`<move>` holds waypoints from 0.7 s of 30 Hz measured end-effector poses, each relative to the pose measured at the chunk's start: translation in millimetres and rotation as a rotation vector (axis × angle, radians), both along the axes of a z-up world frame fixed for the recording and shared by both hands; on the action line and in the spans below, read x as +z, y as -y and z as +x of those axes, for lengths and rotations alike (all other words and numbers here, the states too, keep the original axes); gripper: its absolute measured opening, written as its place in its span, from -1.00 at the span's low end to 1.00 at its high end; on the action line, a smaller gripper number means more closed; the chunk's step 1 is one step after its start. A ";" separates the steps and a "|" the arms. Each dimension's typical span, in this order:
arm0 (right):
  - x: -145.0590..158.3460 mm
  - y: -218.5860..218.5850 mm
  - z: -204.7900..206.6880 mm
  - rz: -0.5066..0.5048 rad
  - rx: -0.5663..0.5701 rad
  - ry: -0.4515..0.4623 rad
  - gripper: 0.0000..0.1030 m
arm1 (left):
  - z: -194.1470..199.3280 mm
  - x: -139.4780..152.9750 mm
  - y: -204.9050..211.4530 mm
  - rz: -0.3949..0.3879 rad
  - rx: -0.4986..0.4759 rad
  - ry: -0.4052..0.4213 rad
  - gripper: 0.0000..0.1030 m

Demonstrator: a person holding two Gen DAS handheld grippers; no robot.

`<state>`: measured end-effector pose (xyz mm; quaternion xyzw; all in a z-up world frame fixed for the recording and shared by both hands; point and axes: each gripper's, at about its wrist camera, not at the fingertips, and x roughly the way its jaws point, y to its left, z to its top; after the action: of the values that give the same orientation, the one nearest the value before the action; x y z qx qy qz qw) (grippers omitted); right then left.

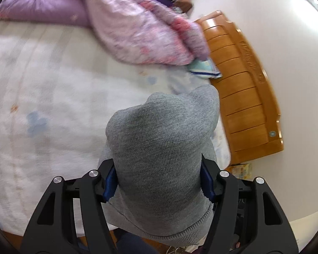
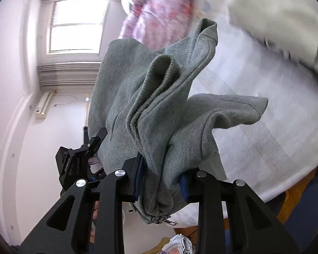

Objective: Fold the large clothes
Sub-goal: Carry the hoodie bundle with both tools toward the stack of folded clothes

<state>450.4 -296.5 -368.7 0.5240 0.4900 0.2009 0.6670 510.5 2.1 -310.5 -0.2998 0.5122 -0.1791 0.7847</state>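
A grey knit garment (image 1: 163, 139) is bunched between my left gripper (image 1: 159, 182), which is shut on it and holds it above the white bed sheet (image 1: 53, 105). In the right wrist view the same grey garment (image 2: 154, 105) hangs in folds with a ribbed cuff and a zipper end at the bottom. My right gripper (image 2: 162, 182) is shut on it. The left gripper (image 2: 80, 160) also shows at the left, clamped on the garment's other edge.
A pink and purple quilt (image 1: 137, 27) is heaped at the far side of the bed, also visible in the right wrist view (image 2: 159, 10). A wooden headboard (image 1: 243, 89) stands on the right. A cream cloth (image 2: 275, 21) lies at the upper right. A window (image 2: 76, 25) is at the left.
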 end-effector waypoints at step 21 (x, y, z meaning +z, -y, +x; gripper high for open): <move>-54.0 262.3 99.1 -0.163 -0.117 -0.004 -0.49 | 125.7 -122.6 276.6 -0.173 -0.130 -0.101 0.33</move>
<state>549.5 -558.7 -422.7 0.4963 0.4744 0.1200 0.7171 636.2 -274.5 -433.1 -0.3414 0.5522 -0.2577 0.7156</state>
